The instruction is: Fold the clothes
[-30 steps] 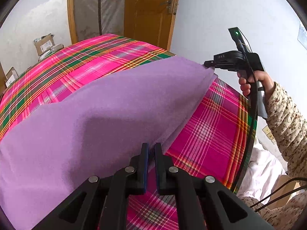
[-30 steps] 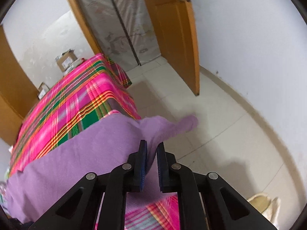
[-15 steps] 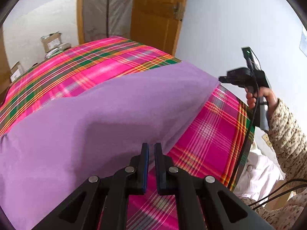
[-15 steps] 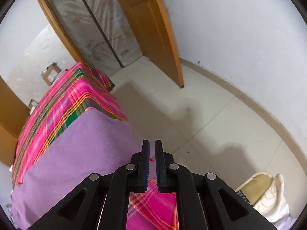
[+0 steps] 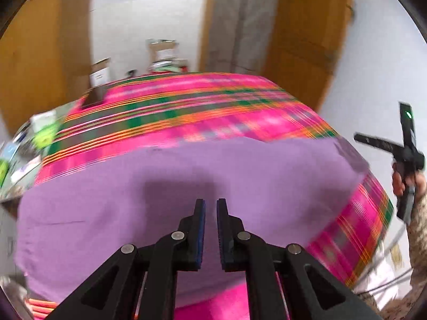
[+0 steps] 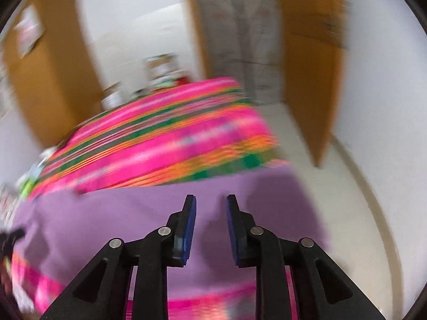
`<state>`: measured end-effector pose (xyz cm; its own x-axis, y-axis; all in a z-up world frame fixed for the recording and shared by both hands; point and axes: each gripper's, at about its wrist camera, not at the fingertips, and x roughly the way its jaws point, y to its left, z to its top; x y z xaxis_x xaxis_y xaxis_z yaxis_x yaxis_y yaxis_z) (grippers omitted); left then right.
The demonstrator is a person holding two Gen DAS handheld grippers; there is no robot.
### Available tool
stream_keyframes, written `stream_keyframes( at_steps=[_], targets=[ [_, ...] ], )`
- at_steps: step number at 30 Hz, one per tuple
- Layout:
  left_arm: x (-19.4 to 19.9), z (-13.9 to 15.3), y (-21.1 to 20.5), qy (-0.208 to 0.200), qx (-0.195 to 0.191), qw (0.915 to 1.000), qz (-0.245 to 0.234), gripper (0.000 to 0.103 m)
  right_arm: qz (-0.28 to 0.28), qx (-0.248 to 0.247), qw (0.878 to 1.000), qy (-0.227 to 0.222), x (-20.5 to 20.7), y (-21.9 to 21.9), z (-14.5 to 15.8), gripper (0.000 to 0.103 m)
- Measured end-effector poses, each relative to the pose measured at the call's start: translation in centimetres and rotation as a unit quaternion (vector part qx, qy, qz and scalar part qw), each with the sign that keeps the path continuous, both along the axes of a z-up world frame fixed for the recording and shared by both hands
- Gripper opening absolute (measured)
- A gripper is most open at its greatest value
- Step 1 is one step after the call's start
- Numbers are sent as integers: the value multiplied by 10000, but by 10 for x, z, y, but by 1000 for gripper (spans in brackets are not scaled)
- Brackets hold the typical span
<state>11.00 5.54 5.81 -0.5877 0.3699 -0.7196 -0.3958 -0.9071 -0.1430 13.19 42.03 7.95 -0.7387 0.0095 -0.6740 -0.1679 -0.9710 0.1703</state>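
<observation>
now the purple garment (image 5: 186,186) lies flat across the plaid bedspread (image 5: 186,106), reaching its right edge; left gripper (image 5: 210,202) and right gripper (image 6: 210,200) hover above, jaws opening, nothing between them.

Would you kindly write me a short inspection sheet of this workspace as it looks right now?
Surface: bed under pink plaid bedspread.
Job's things: purple cloth spread flat on it.
Clutter: cardboard boxes and blurred packets beyond the bed.
Grippers: left gripper and right gripper, jaws opening, nothing between them.
Cables: thin cables by the patterned sleeve.
Surroundings: wooden door, white walls, pale floor.
</observation>
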Motion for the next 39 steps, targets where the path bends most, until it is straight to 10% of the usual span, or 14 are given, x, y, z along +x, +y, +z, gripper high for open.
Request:
stream_keyframes(
  at_steps=[19,28,39],
  targets=[
    [-129,-3,-55,-840,73,9962,210,25,3336,-1131,9286,-1168,-160,-181,-36,43],
    [-163,-16,-34,-1456,-84,9879,-535,25,3599,-1268,9115,-1535,-172,-192,-50,45],
    [-154,-28,-22,-1817,-350,9782,-946,26,3750,-1513,9040,-1389,-158,-198,-42,13]
  ],
)
